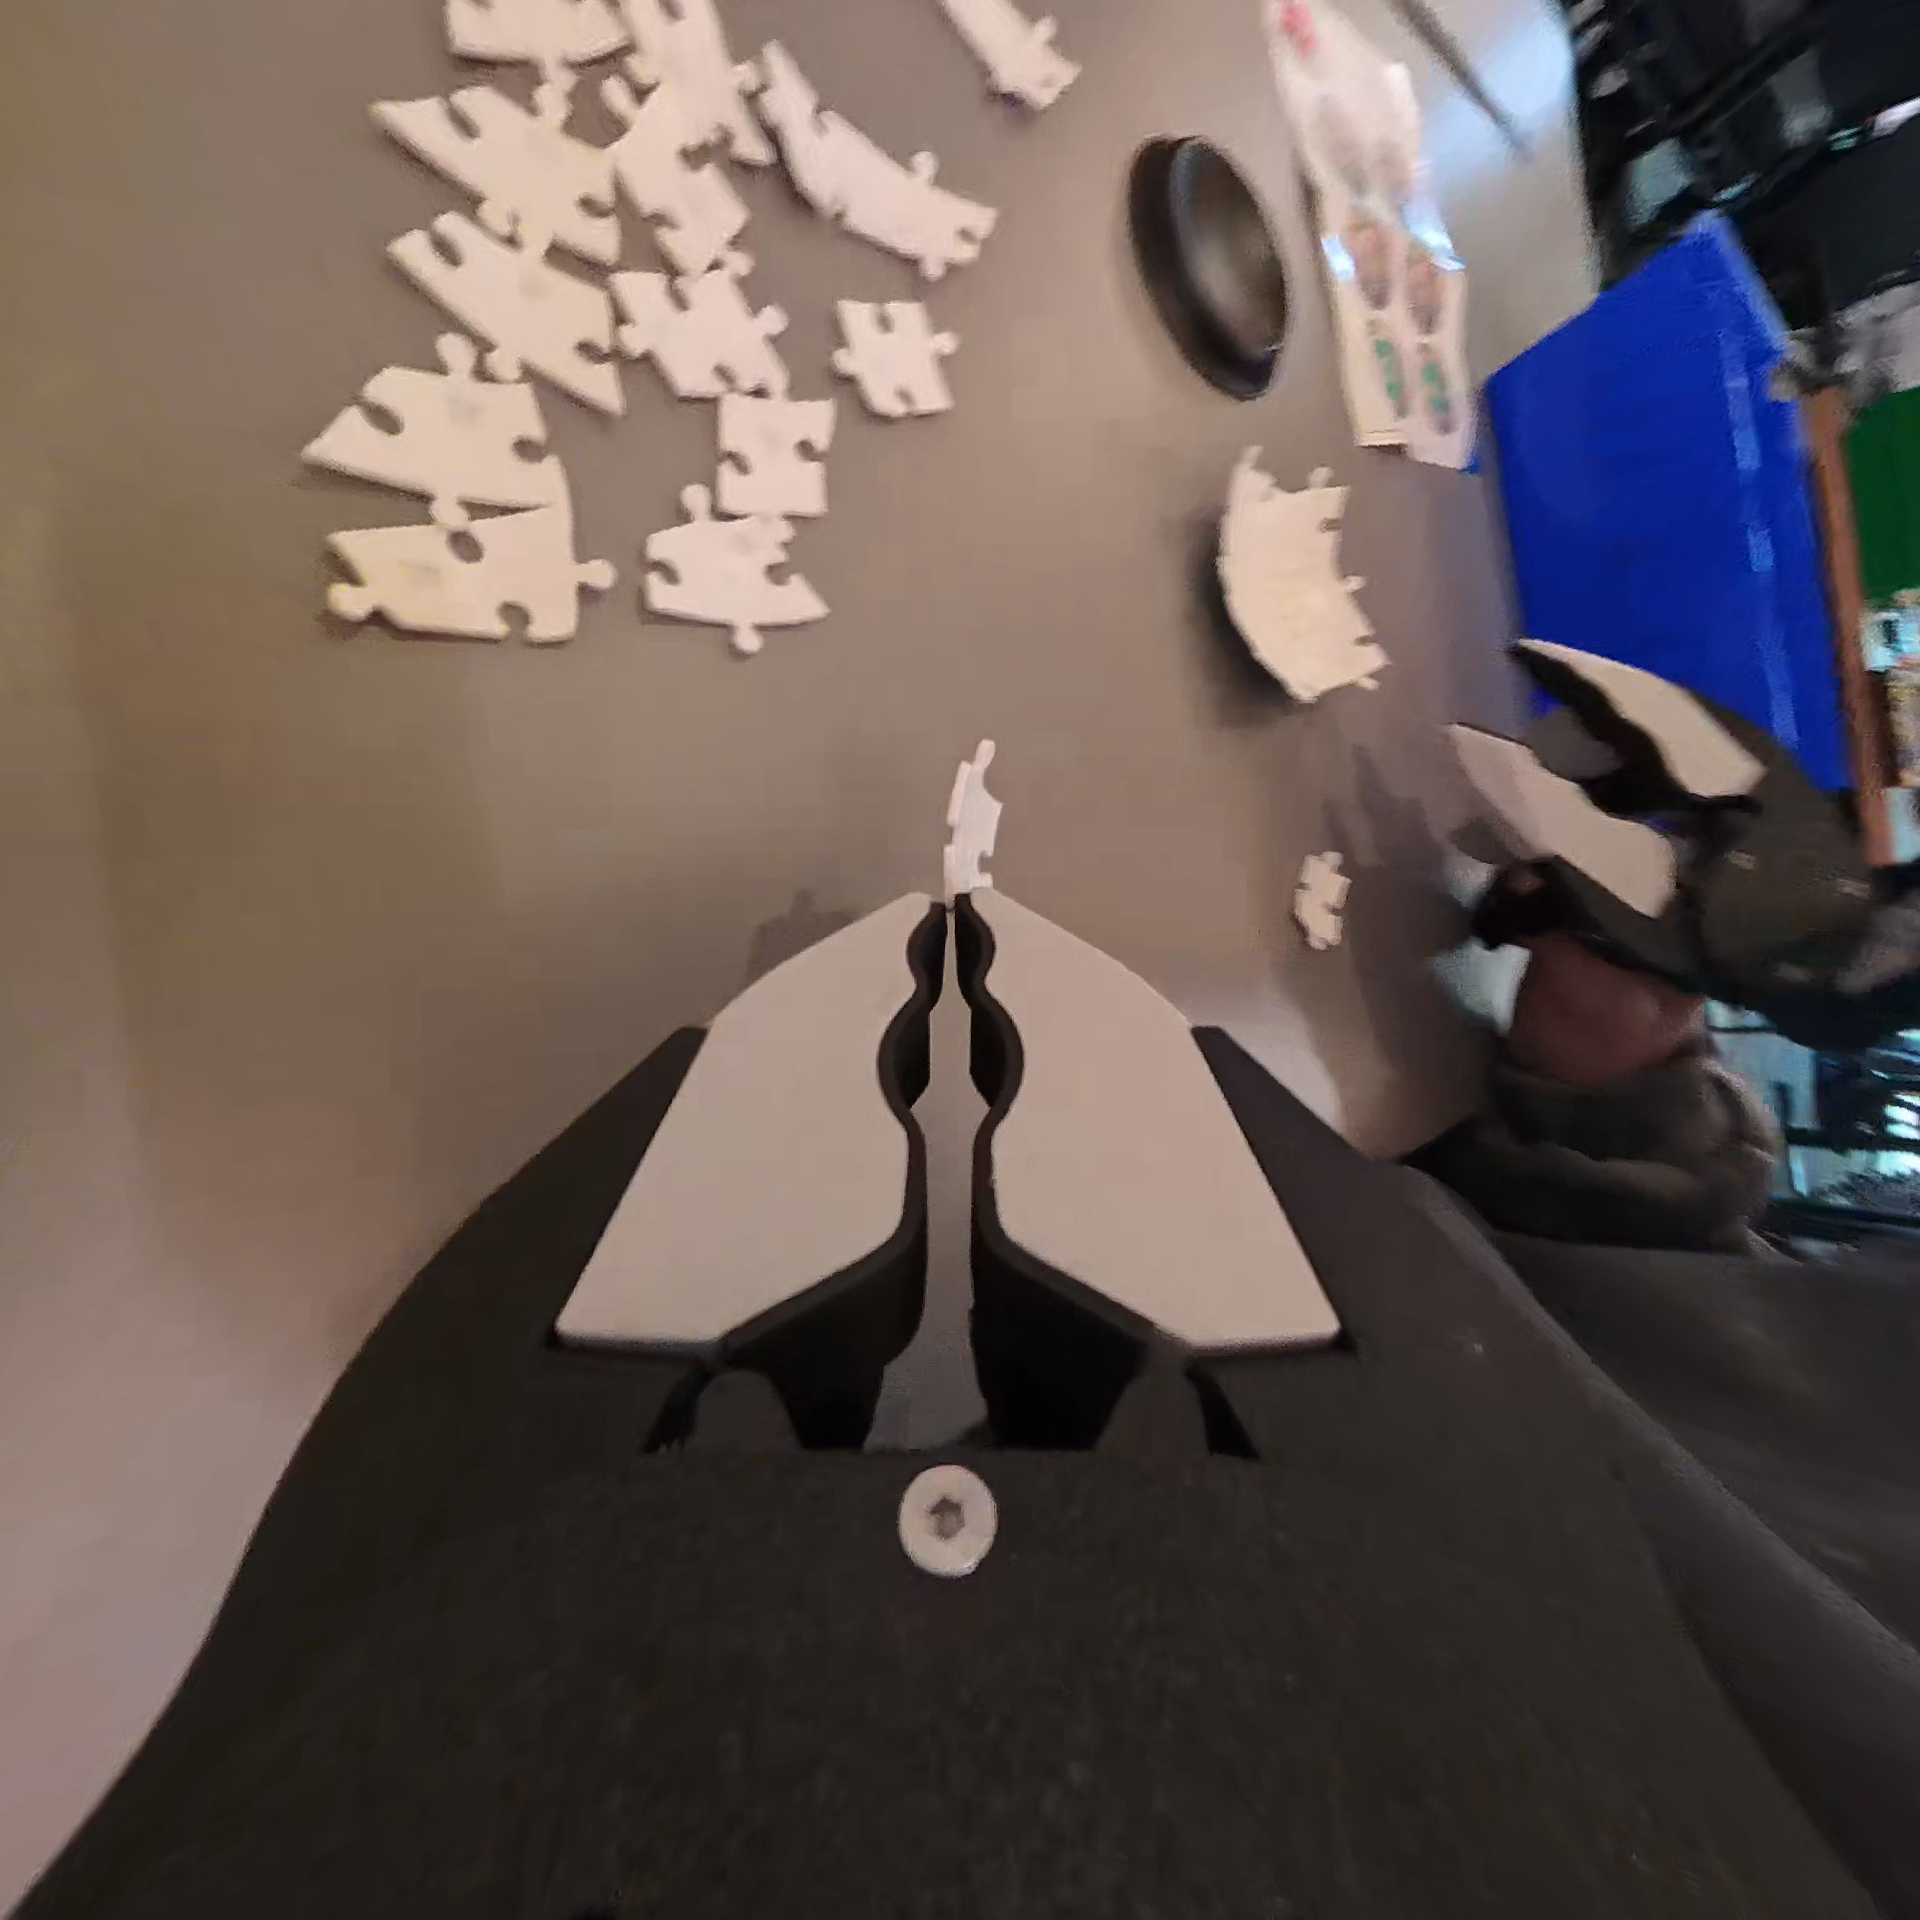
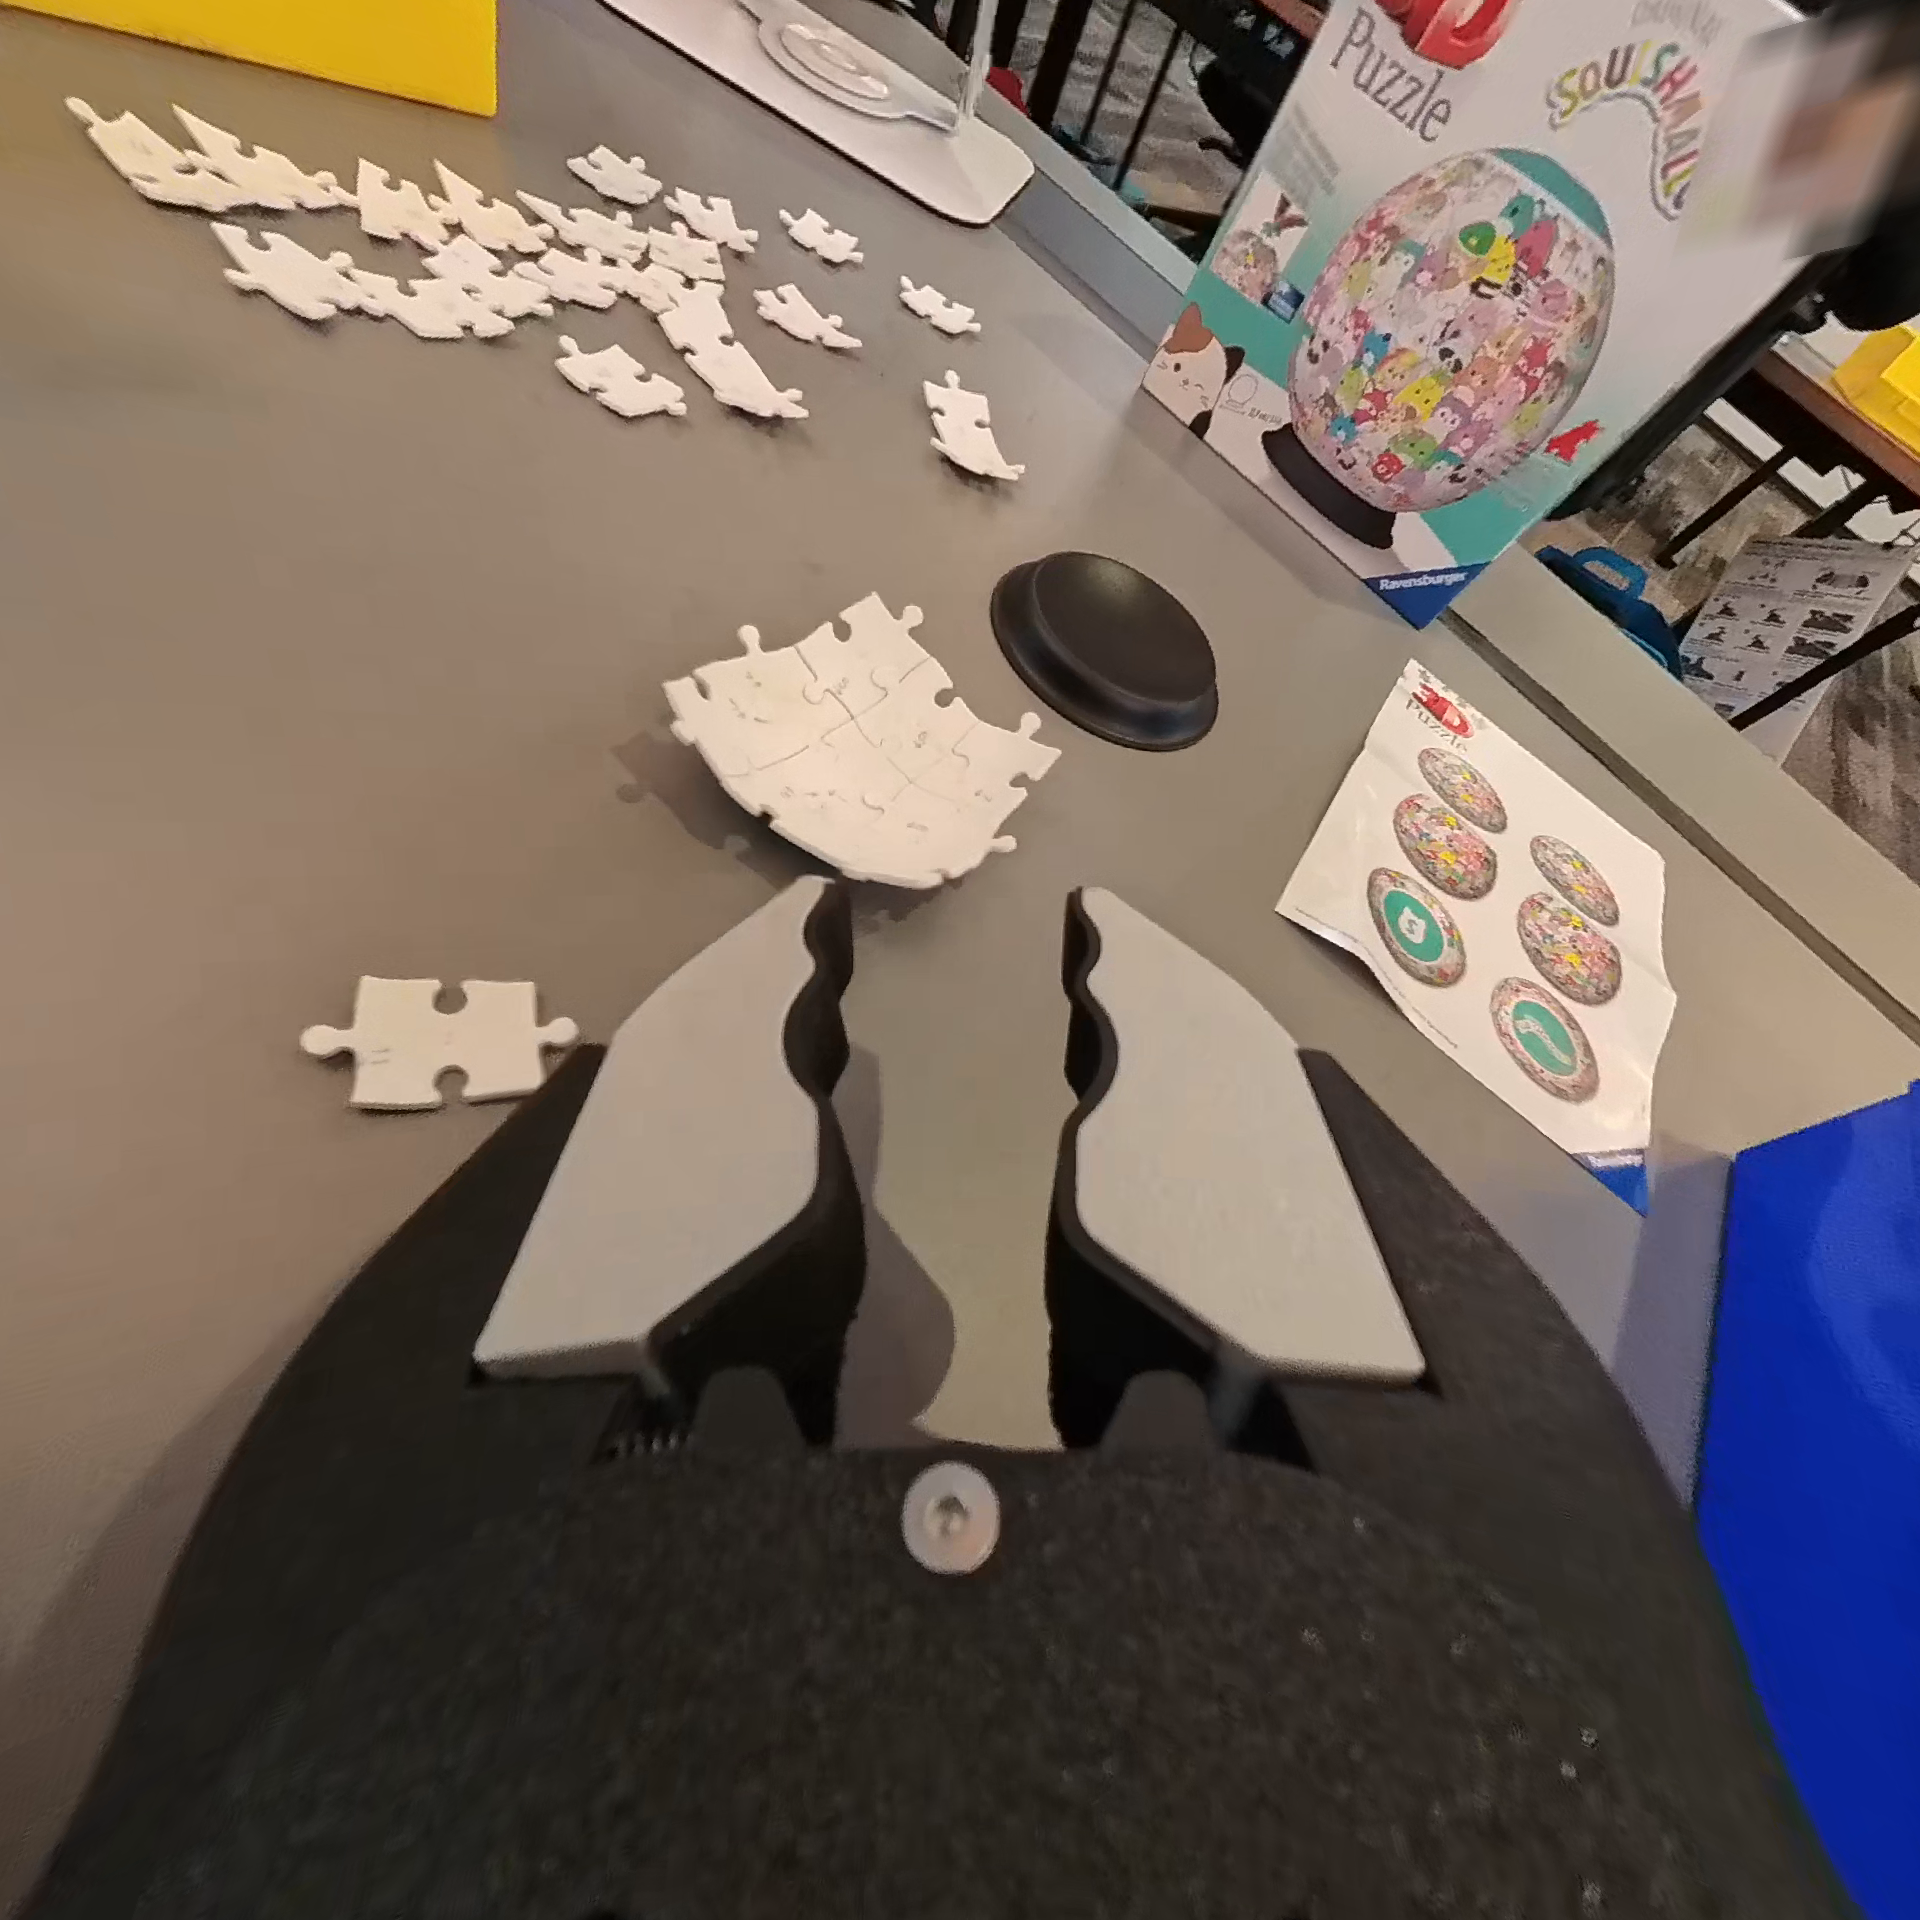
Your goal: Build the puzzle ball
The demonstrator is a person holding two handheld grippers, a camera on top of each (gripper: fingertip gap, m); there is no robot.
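left tool point(image 1: 954, 902) pinches a white puzzle piece point(image 1: 972, 812) edge-on | right tool point(image 2: 956, 904) spread wide, empty, apparently just above the grey surface point(image 2: 312, 727) | joined curved section point(image 2: 862, 753) beside black stand point(image 2: 1107, 665)

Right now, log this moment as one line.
left gripper: shut on puzzle piece | right gripper: open, empty | curved assembled section: on table, beside black stand

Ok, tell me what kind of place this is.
Probably an office or lab workspace, not a home: a grey table with a monitor stand at the back, carpet beyond it, and more tables with a yellow bin behind the puzzle box.
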